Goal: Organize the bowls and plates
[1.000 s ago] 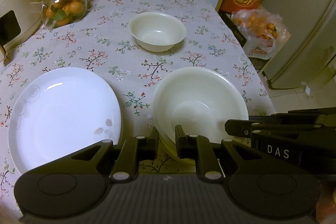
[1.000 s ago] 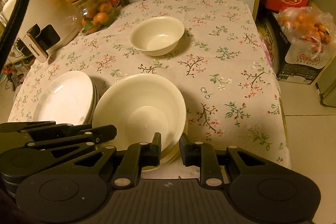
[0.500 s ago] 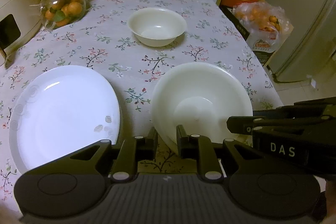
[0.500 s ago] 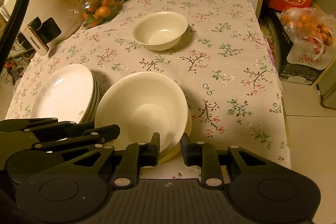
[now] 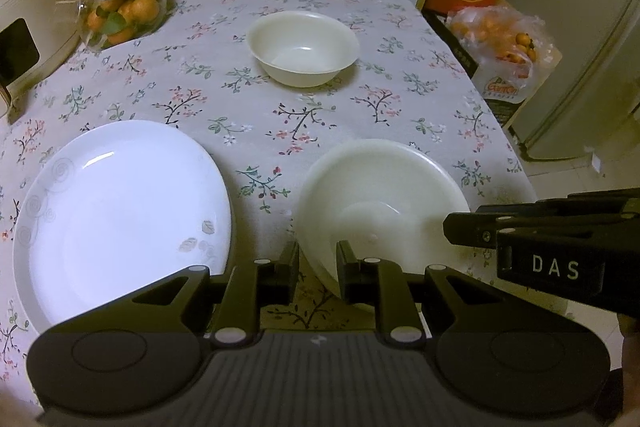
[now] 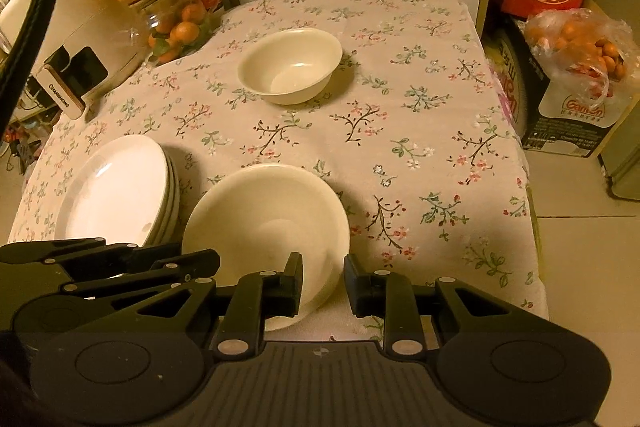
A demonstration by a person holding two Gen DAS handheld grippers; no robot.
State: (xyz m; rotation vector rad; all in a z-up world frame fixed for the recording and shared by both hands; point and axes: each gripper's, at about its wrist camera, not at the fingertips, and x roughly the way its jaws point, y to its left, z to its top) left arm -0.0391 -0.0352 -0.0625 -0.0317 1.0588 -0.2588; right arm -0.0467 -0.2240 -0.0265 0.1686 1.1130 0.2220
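The left gripper (image 5: pixel 318 267) sits at the bottom centre of its view. Its fingers are a narrow gap apart, with the near rim of the big bowl (image 5: pixel 380 187) between them, one finger outside the wall and one inside. The right gripper (image 6: pixel 323 279) straddles the same rim further round, its fingers also close together. Both look clamped on the rim, though the contact itself is hidden behind the fingers.

Over the last second the tablecloth (image 5: pixel 320 119) and everything on it have shrunk a little and slid up the frame in both views. The big bowl has kept its place against the fingers. That suggests the two grippers have raised the bowl off the cloth together. In the right view its near edge looks tipped up, with a dark shadow to its right. A pale edge shows just below it at the lower centre, but what that is cannot be told.

The small bowl (image 5: pixel 303 47) stands untouched at the upper centre of the table, well apart from the big one. The plates (image 6: pixel 116 187) lie stacked at the lower left, just beside the big bowl.

With the plates already gathered, the likely step is bringing the two bowls together. The carry needs both grips to move level, as a two-point hold on a smooth rim could slip.
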